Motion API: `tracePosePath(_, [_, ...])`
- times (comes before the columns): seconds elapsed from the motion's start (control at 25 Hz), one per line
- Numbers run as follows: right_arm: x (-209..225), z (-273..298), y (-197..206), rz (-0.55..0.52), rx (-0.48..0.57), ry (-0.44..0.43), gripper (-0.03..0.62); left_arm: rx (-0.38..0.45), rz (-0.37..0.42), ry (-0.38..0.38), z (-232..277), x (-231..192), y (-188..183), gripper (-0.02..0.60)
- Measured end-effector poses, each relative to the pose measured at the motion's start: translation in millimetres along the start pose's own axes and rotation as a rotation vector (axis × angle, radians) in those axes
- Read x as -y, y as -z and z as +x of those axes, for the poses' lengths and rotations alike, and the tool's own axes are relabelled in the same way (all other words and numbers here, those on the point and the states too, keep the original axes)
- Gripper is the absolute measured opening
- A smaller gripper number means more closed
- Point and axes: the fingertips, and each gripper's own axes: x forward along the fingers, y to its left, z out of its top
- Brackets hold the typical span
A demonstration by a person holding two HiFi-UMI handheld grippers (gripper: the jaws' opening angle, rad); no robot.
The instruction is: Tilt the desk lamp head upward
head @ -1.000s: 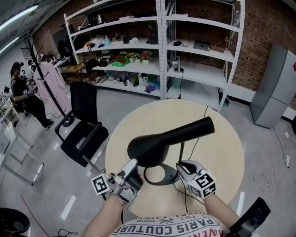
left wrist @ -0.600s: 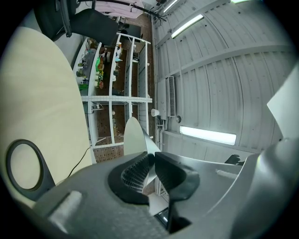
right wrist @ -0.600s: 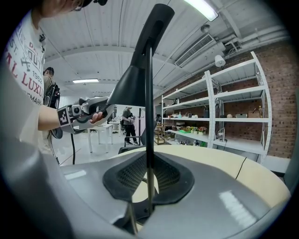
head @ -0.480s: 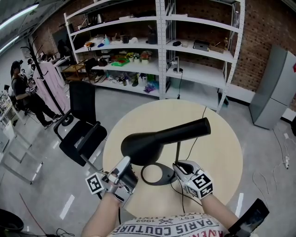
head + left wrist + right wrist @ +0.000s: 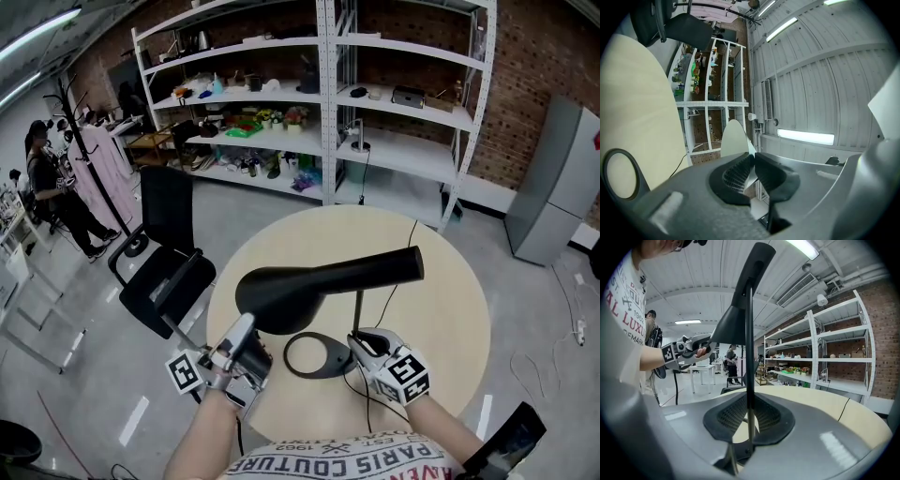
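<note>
Two grippers | my left gripper [image 5: 244, 328]: jaws just closing, pinching lamp head [image 5: 309, 284] rim | my right gripper [image 5: 363, 340]: clamped on lamp stem [image 5: 358, 307]

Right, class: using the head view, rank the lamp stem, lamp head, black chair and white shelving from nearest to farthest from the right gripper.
1. Lamp stem, between the right gripper jaws.
2. Lamp head, up and left.
3. Black chair, on the floor at left.
4. White shelving, far back.
</note>
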Motion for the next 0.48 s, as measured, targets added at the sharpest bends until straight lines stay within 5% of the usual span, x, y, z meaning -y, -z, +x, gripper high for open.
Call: tracePosePath(0.48, [2.1,1.8,3.9,0.021,-0.001,0.024,0.048,-0.025,0.04,0.005,8.4,12.8,-11.9,0.025])
